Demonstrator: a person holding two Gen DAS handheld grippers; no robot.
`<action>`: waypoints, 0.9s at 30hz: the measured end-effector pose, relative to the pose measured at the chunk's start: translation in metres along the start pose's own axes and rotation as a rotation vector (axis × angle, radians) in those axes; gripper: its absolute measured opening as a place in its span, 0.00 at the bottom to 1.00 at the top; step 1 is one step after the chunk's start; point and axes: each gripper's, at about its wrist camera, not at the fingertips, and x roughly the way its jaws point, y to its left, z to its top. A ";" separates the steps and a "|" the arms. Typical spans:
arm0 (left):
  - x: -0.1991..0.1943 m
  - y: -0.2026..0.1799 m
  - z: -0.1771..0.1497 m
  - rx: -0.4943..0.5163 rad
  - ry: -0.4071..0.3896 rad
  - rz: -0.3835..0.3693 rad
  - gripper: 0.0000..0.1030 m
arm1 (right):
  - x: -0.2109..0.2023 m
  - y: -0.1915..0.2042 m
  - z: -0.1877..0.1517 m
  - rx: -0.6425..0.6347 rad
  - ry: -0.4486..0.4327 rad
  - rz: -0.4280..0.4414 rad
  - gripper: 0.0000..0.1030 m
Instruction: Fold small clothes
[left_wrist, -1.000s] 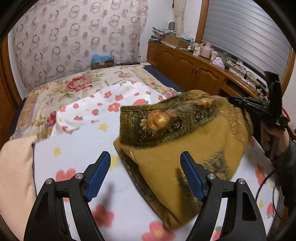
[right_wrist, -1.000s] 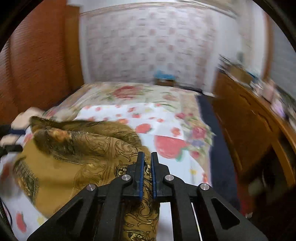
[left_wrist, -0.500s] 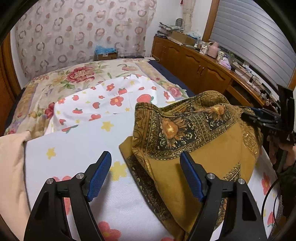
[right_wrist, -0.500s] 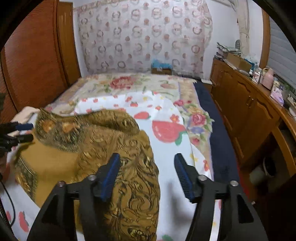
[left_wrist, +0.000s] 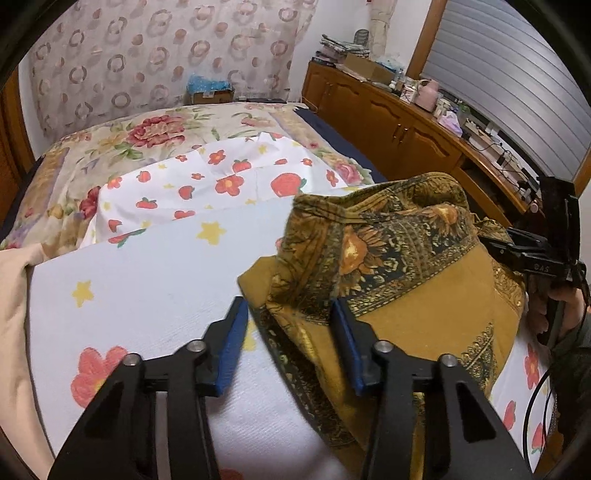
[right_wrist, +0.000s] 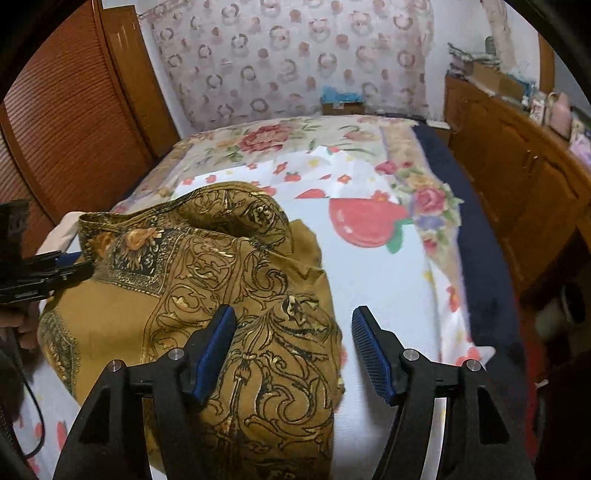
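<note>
A mustard-gold patterned garment (left_wrist: 399, 280) lies bunched on the white flowered sheet (left_wrist: 147, 280) of the bed. My left gripper (left_wrist: 290, 332) is open, its jaws straddling the garment's near left edge. In the right wrist view the same garment (right_wrist: 221, 280) fills the lower left. My right gripper (right_wrist: 293, 339) is open and empty, its left finger (right_wrist: 216, 343) over the cloth's right part, its right finger over bare sheet. Each gripper shows in the other's view: the right one (left_wrist: 535, 254) at the garment's far side, the left one (right_wrist: 40, 271) at its left edge.
A floral bedspread (left_wrist: 147, 133) covers the far half of the bed. A beige cloth (left_wrist: 14, 314) lies at the left edge. A wooden cabinet (left_wrist: 399, 122) with clutter runs along the right. A slatted wooden door (right_wrist: 70, 110) stands on the left.
My right gripper opened and let go of the garment, which dropped onto the bed. My left gripper moved in over the garment's left edge and its jaws narrowed somewhat.
</note>
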 end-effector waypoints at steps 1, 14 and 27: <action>0.000 -0.001 0.000 0.004 0.000 -0.006 0.37 | 0.001 -0.003 0.001 0.000 -0.003 0.013 0.65; -0.053 -0.024 -0.003 0.031 -0.118 -0.065 0.09 | -0.025 0.009 -0.005 -0.068 -0.105 0.068 0.12; -0.203 0.027 -0.055 -0.051 -0.385 0.073 0.08 | -0.087 0.121 0.020 -0.276 -0.281 0.133 0.11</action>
